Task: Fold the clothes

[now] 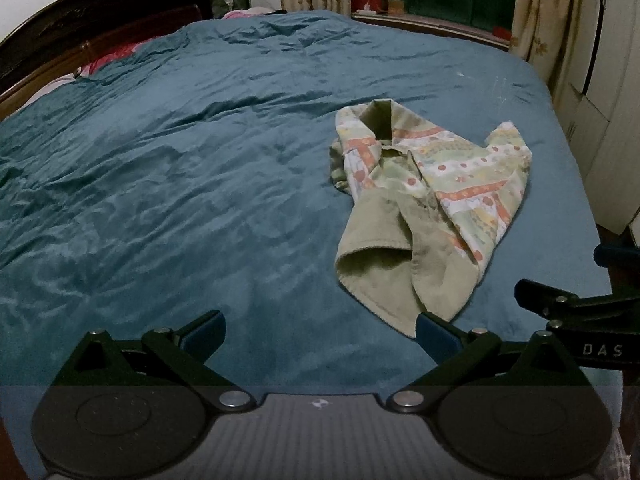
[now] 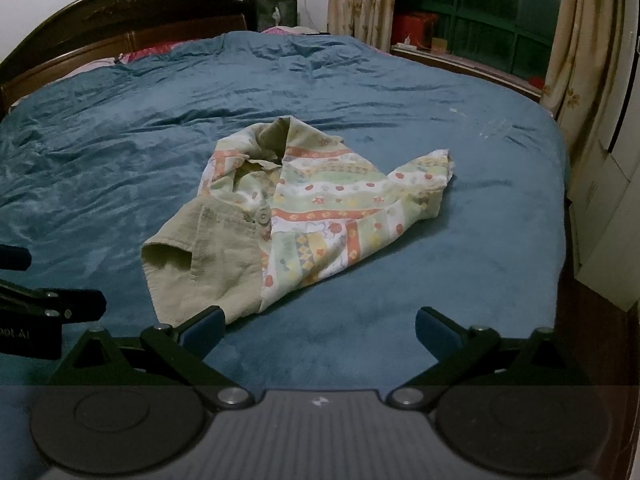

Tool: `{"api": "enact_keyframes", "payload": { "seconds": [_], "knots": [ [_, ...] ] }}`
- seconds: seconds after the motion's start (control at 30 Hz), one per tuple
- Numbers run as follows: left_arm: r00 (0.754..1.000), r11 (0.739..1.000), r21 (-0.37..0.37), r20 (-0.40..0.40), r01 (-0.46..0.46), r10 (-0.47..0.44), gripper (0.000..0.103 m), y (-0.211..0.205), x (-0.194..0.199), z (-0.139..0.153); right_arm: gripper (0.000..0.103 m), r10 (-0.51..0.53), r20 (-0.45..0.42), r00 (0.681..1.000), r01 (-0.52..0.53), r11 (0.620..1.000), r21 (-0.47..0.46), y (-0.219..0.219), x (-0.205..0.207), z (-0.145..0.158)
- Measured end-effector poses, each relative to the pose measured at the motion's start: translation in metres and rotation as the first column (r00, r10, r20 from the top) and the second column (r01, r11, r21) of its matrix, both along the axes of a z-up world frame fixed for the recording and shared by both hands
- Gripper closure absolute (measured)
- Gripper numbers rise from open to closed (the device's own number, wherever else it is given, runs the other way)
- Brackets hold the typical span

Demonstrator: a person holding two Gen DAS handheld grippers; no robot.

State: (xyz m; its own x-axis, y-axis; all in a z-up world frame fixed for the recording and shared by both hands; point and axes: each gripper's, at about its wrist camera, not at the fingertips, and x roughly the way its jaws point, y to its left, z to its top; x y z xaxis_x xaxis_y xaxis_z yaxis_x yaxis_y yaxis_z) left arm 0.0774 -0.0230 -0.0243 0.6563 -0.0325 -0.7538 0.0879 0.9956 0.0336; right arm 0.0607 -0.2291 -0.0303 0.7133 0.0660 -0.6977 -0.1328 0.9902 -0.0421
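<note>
Left wrist view: the left gripper [image 1: 318,334] hovers above the near edge of the teal, plush, wrinkled bedspread [image 1: 168,184]. Its jaws are spread wide and grasp nothing. Its blue-padded fingertips [image 1: 204,330] stand well apart, the right-hand pad sitting just in front of the garment's near hem.

The task item is a crumpled short-sleeved shirt of olive-green corduroy with a pastel striped floral-print lining [image 1: 424,200]. It lies unfolded on the bedspread, right of centre in this view, with the collar toward the far side and a plain green sleeve opening toward the camera. The printed lining is turned outward over the right-hand portion.

Part of the right gripper [image 1: 576,308] enters at the right edge of the frame, beside the shirt and apart from it.

Right wrist view: the right gripper [image 2: 318,330] hovers over the bedspread [image 2: 460,248] near the foot edge. Its jaws are likewise released and empty. The shirt [image 2: 296,216] lies ahead and slightly left, its green hem reaching just behind the left-hand pad. Contact cannot be determined. The left gripper [image 2: 52,308] shows at the left edge.

Background items: a dark wooden arched headboard [image 2: 112,20], beige patterned curtains [image 2: 580,40] flanking a dark window [image 2: 476,12], and pink bedding [image 1: 116,56] at the head of the bed.
</note>
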Motion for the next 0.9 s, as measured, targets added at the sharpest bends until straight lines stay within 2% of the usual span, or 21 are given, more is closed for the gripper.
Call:
{"api": "enact_keyframes", "payload": {
  "seconds": [0.37,0.63,0.73,0.83,0.87,0.9],
  "knots": [
    [1.0,1.0,0.008,0.012,0.018,-0.018,0.015,-0.004,0.036,0.0,0.01,-0.007,-0.017,1.0,0.007,1.0,0.007,-0.002,0.023,-0.009],
    [1.0,0.999,-0.03,0.007,0.029,-0.029,0.015,-0.006,0.073,-0.004,0.022,0.012,-0.035,0.999,-0.011,1.0,0.011,0.002,0.048,-0.016],
    [0.999,0.998,-0.052,-0.022,0.025,-0.026,0.015,-0.006,0.086,-0.011,0.024,0.028,-0.044,0.999,-0.028,0.999,0.021,0.007,0.056,-0.02],
    [0.997,0.995,-0.098,-0.071,0.032,-0.039,0.029,-0.003,0.098,-0.02,0.031,0.045,-0.057,0.997,-0.045,0.999,0.009,0.013,0.063,-0.028],
    [0.995,0.993,-0.112,-0.089,0.038,-0.048,0.044,-0.003,0.101,-0.023,0.033,0.048,-0.065,0.997,-0.048,0.999,0.009,0.014,0.065,-0.03],
    [0.993,0.991,-0.124,-0.107,0.045,-0.059,0.061,-0.003,0.103,-0.026,0.039,0.051,-0.069,0.996,-0.05,0.999,0.014,0.014,0.066,-0.031]
  ]
}}
